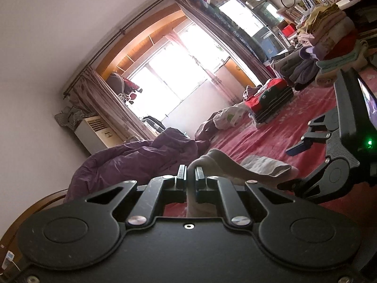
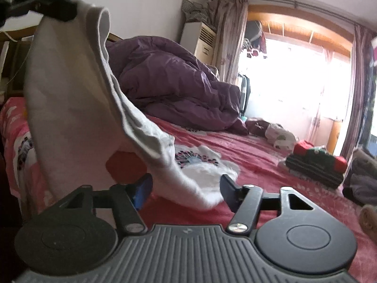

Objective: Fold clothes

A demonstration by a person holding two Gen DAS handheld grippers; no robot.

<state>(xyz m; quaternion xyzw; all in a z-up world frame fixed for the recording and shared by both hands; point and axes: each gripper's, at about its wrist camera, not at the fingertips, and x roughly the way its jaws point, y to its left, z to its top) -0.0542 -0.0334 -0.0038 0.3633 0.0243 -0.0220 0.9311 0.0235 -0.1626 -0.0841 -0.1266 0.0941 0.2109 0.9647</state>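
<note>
The pale grey knitted garment [image 2: 70, 99] is clamped high by the left gripper [image 1: 188, 176]; its drooping hem is straddled, unpinched, by the parted right gripper [image 2: 186, 188].

We're looking from the left wrist, rolled sideways, along its gripper [image 1: 190, 176] toward the window [image 1: 174, 80] ahead. We're looking from the right wrist, low and close over the bed [image 2: 247, 151]. Both are sharing the purple duvet [image 2: 174, 77] ahead.
</note>
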